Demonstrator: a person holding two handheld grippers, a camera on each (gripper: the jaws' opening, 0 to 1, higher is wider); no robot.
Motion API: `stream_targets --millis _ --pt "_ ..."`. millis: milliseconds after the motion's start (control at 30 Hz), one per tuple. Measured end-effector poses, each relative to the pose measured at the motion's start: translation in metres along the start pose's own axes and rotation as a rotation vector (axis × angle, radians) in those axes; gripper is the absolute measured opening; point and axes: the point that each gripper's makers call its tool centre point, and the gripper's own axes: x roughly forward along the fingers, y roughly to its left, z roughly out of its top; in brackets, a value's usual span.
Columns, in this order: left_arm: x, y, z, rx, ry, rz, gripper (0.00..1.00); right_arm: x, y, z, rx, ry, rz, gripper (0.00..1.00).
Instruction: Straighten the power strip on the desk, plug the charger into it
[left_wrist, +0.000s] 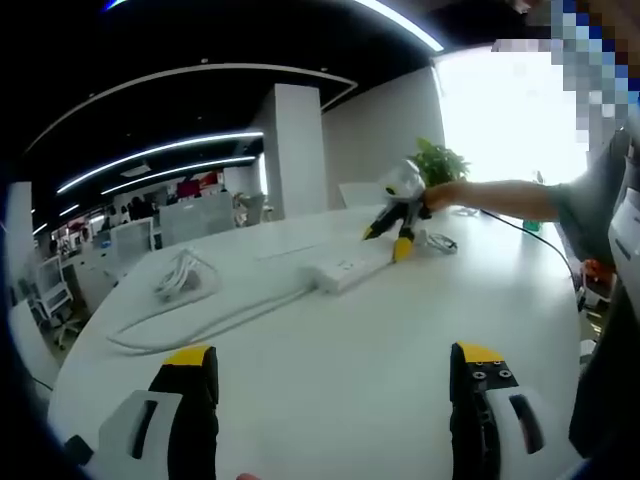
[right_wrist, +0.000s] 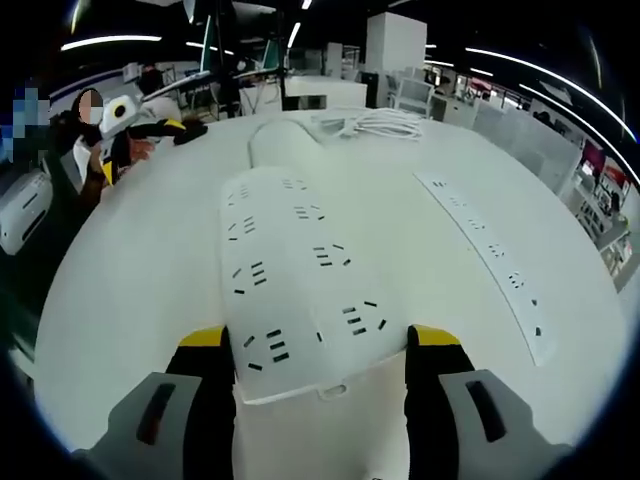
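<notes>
Power strip (right_wrist: 295, 280), one of them, lies on the white surface (right_wrist: 130, 290) right in front of my right gripper (right_wrist: 322, 345), its near end sitting between my two right fingers (right_wrist: 212, 352), which stand spread on either side of it; I cannot tell whether they press its edges. From my left gripper view the same strip (left_wrist: 345, 271) is far across the surface (left_wrist: 330, 380), with my right gripper (left_wrist: 398, 222) tipped down at its far end. My left gripper (left_wrist: 335, 365) hangs above bare surface, its two fingers (left_wrist: 192, 372) wide apart and holding nothing. One white cord (left_wrist: 190, 318) runs from the strip in a long curve toward a single loose bundle of white cable (left_wrist: 182, 274); the charger may be in that bundle, but it is too small to tell. A second row of sockets (right_wrist: 488, 255) is set flat into the surface to the right of the strip in my right gripper view. One potted plant (left_wrist: 440, 160) stands beyond the far edge.
</notes>
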Motion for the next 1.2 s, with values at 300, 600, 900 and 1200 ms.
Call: stream_targets --millis 300,600,900,1200 --pt "-0.007 0.0 -0.004 -0.004 0.012 0.013 1.0 -0.006 0.009 -0.006 0.051 0.011 -0.051 0.68" --pt "-0.017 -0.008 -0.002 0.01 0.009 -0.002 1.0 -0.008 0.016 -0.009 0.091 -0.007 -0.09 0.68" --pt "-0.023 -0.01 -0.007 0.006 0.019 0.003 1.0 -0.011 0.022 -0.01 0.112 -0.016 -0.116 0.67" --pt "-0.025 -0.01 -0.006 0.003 0.01 0.003 1.0 -0.011 0.025 -0.011 0.117 -0.02 -0.123 0.67"
